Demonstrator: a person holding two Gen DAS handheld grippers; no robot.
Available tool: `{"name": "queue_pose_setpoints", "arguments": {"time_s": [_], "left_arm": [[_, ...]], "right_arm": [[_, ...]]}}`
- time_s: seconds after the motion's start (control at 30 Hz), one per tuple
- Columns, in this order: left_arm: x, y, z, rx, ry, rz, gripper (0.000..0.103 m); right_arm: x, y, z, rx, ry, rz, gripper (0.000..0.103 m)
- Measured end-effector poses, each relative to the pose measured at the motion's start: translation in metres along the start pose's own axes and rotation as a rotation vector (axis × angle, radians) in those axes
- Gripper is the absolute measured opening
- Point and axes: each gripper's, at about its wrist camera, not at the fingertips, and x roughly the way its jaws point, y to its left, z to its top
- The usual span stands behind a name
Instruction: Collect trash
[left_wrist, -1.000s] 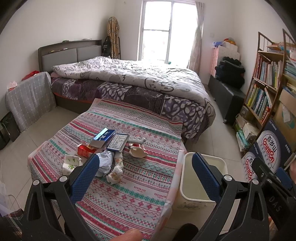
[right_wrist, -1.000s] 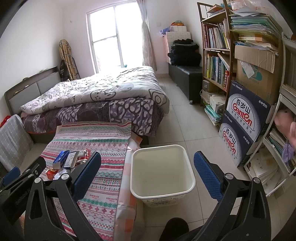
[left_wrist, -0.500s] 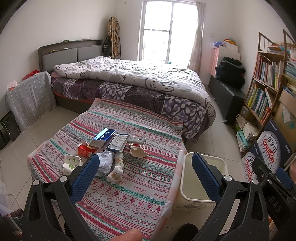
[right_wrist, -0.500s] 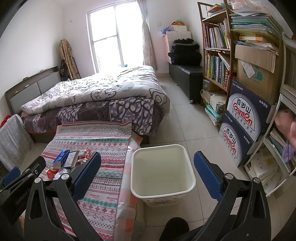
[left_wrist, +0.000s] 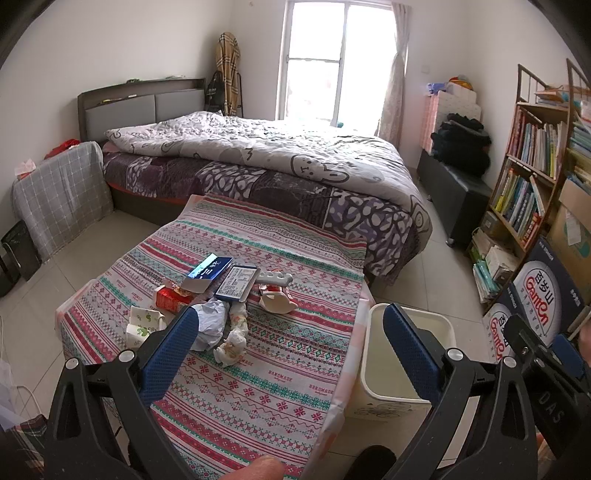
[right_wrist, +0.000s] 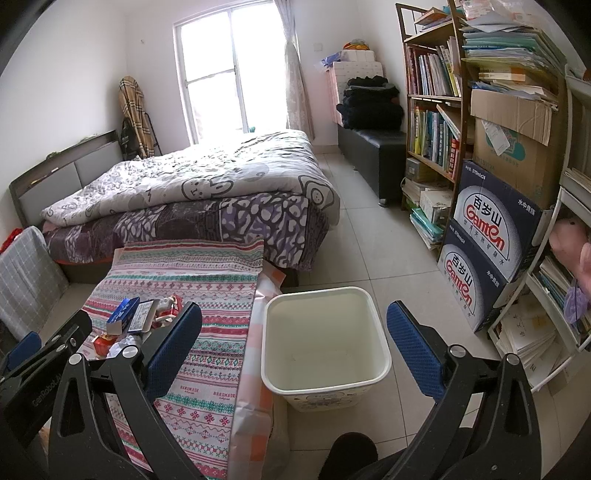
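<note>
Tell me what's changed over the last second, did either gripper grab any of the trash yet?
No visible change. The left gripper and the right gripper are both open and empty. The trash lies in the same cluster on the table, and the bin beside it holds nothing.

You have a cluster of trash on the tabletop (left_wrist: 280, 354), just beyond your left claw (left_wrist: 291, 345): a crumpled white tissue (left_wrist: 208, 325) behind its left finger, a twisted wrapper (left_wrist: 233, 338), a red carton (left_wrist: 170, 300), a blue box (left_wrist: 208, 272) and a flat packet (left_wrist: 236, 282). The cream bin (right_wrist: 325, 343) stands upright and empty, directly ahead of your right claw (right_wrist: 295, 349).
</note>
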Motion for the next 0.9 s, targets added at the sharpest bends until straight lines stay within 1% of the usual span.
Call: {"name": "queue_pose_setpoints", "arguments": {"time_s": [0.63,0.67,0.9], "left_arm": [[0.0001,0.0008,0.0005,0.001,-0.001,0.000,0.097],[0.0001,0.0004,0.0011,0.002,0.000,0.000,0.097],[0.0018,0.0026,-0.0023,0.001,0.001,0.003,0.097]], "right_arm": [[-0.0002,-0.0046,0.0053,-0.002,0.002,0.000,0.096],[0.0001,0.0023,-0.0017,-0.003,0.003,0.000,0.096],[0.0018,0.0038,-0.0016,-0.002,0.004,0.000,0.096]]}}
